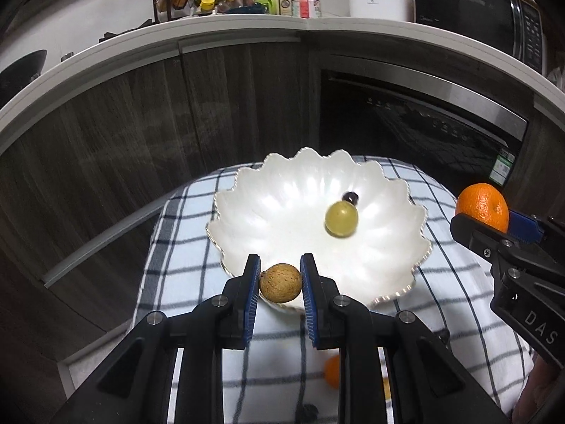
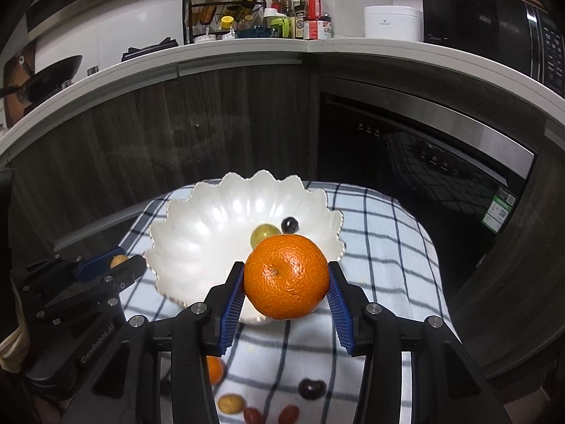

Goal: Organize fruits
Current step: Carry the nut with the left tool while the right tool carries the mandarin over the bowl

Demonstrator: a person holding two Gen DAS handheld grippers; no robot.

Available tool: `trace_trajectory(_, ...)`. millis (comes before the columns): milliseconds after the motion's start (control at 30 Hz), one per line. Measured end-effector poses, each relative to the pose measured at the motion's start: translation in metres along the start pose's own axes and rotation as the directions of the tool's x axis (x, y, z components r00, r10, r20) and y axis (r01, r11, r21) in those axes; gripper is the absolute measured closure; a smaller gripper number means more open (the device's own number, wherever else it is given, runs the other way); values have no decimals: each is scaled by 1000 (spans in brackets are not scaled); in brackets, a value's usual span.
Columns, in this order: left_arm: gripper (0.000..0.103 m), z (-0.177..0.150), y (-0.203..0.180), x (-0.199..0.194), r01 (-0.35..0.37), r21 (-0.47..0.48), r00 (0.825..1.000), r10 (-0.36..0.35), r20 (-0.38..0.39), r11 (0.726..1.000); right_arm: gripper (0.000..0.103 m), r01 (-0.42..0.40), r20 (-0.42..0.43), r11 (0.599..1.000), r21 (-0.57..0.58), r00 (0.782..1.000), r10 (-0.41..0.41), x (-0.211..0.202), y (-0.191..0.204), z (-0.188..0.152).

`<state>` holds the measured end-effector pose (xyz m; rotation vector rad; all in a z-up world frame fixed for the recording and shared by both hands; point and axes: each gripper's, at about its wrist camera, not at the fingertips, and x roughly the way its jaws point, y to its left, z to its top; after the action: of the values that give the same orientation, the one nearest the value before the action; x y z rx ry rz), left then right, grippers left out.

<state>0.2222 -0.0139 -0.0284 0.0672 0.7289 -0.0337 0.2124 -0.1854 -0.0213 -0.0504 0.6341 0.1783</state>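
A white scalloped bowl (image 1: 282, 212) (image 2: 212, 226) stands on a checked cloth and holds a green grape (image 1: 341, 219) (image 2: 263, 234) and a dark grape (image 1: 350, 197) (image 2: 290, 224). My left gripper (image 1: 281, 282) (image 2: 122, 263) is shut on a small brown round fruit (image 1: 281, 283) (image 2: 119, 260) just over the bowl's near rim. To the right of the bowl, my right gripper (image 2: 286, 279) (image 1: 494, 226) is shut on an orange mandarin (image 2: 286, 276) (image 1: 482, 207), held above the near rim.
Loose fruit lies on the checked cloth (image 2: 381, 247) near me: another mandarin (image 2: 213, 369) (image 1: 332, 371), a brown fruit (image 2: 230, 403), a dark grape (image 2: 311, 388) and red ones (image 2: 289, 413). Dark cabinets, an oven (image 1: 441, 116) and a worktop with bottles stand behind.
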Motion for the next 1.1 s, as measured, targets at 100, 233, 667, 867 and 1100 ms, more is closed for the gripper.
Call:
trace_trajectory(100,79,6,6,8,-10,-5,1000,10,1,1000,57,-4,-4,1000,3,1000,4,9,2,8)
trace_trajectory(233,79,10,14,22,-24,-8,1000,24,-11,1000,57,-8,-27,1000,16,1000,9,24,5,16)
trace_trajectory(667,79,21,20,54,-15,10,1000,16,-25,1000,56,-9,-85,1000,13,996,11,59,16,22)
trace_trajectory(867,79,23,24,69,2,-2,999,-2,-50,1000,56,3,-104,1000,10,995,-2,71,17,22)
trace_trajectory(1100,79,21,31,84,11,-5,997,-11,-70,1000,56,2,-120,1000,1,993,-2,81,23,23)
